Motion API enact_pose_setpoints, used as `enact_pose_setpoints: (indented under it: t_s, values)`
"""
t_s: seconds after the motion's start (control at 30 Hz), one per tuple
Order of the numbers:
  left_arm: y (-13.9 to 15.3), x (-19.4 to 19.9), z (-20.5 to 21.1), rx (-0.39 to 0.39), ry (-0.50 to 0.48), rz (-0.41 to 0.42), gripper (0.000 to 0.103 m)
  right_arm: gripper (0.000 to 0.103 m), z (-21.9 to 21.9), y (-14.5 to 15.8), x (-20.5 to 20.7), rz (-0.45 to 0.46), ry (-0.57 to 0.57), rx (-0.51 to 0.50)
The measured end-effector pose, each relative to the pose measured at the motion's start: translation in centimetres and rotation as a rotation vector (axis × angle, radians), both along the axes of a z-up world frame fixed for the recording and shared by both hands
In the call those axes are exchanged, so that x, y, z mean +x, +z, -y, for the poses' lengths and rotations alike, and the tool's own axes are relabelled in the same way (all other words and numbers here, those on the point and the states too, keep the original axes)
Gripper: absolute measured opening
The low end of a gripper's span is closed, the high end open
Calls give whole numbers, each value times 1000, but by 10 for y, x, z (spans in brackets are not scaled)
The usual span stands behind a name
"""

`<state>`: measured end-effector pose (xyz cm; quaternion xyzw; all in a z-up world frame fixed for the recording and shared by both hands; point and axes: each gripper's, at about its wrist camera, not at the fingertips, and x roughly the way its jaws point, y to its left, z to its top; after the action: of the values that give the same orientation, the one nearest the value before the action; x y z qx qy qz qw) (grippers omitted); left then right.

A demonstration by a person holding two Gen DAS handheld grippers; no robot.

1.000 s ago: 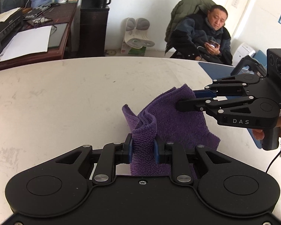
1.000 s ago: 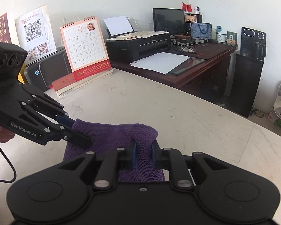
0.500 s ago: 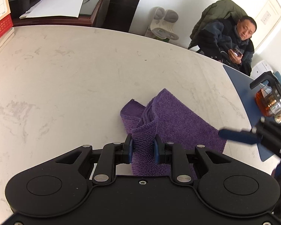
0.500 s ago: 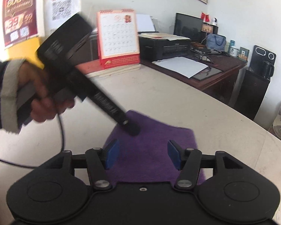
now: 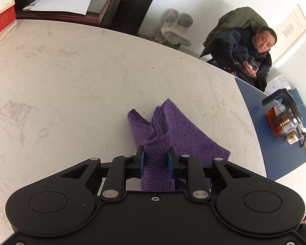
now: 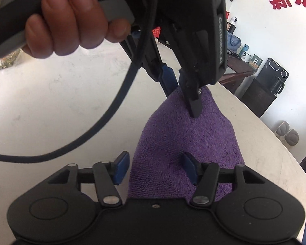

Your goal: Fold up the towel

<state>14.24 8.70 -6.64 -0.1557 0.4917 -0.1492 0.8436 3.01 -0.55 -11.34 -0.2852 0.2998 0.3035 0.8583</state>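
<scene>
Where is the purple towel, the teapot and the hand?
purple towel (image 5: 183, 130), left wrist view, its flat upper layer.
teapot (image 5: 283, 120), left wrist view, its glass belly.
hand (image 6: 67, 20), right wrist view, its curled fingers.

The purple cloth towel (image 5: 179, 130) looks soft and fuzzy, with tiny loops. The pale stone-like table top (image 5: 71, 77) is smooth and a bit shiny, with faint grey marks. The black plastic left gripper (image 5: 155, 161) looks matt, with shiny round metal pins. The glass teapot (image 5: 283, 118) is clear and glossy.
</scene>
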Motion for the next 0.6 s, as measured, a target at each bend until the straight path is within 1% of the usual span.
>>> enact_pose_setpoints:
  t_s: [0.07,0.1,0.13,0.2,0.27,0.37,0.4,0.6]
  values:
    - [1,-2,-2,-11,0,4,21,29,1,6,-2,17,25,-28]
    - [2,-3,-3,-19,2,8,21,21,1,9,-4,26,37,-42]
    - [4,-4,-5,-29,5,13,21,18,1,12,-5,35,49,-56]
    - [13,-10,-4,-44,14,26,21,16,4,23,-8,48,70,-57]
    - [25,-18,-6,-56,19,53,21,14,8,40,-15,61,94,-26]
    - [53,-37,-9,-57,33,102,21,14,14,65,-24,81,130,20]
    - [63,-43,-10,-58,38,118,21,14,18,74,-26,65,137,64]
    - [123,-83,4,12,80,174,22,14,58,133,-24,-180,142,502]
